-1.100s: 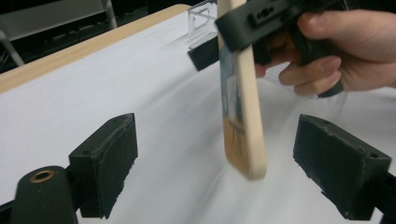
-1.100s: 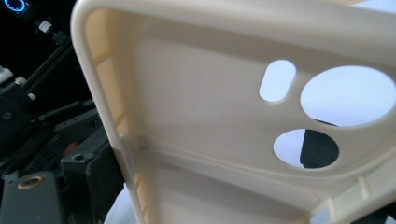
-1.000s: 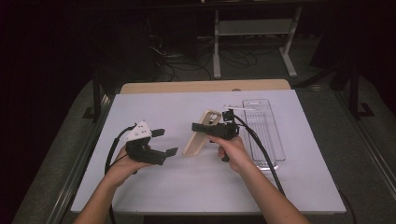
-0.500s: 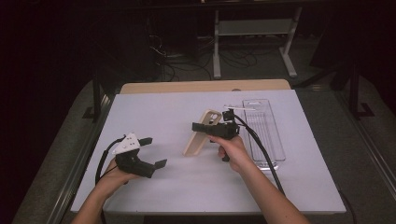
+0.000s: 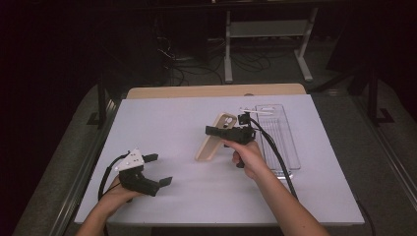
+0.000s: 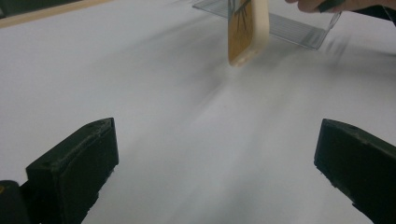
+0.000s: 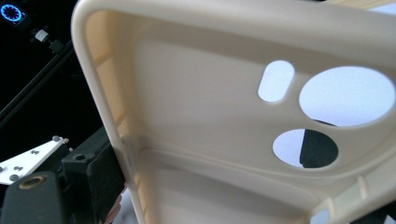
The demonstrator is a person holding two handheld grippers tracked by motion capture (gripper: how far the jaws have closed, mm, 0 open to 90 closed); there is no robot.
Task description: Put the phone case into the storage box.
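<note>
— While the right claw [image 5: 212, 131] pinches the cream phone case [image 5: 212, 143], where's the case?
— Tilted below that claw, lower end on the worktop [image 5: 162, 123]. The left claw [image 5: 158, 169] has just spread wide, empty.

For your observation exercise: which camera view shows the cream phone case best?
The right gripper view: the phone case is close up, with its inner side and camera cutouts clear. The high view shows it small, tilted in the right gripper; the left gripper view shows its lower end, blurred.
</note>
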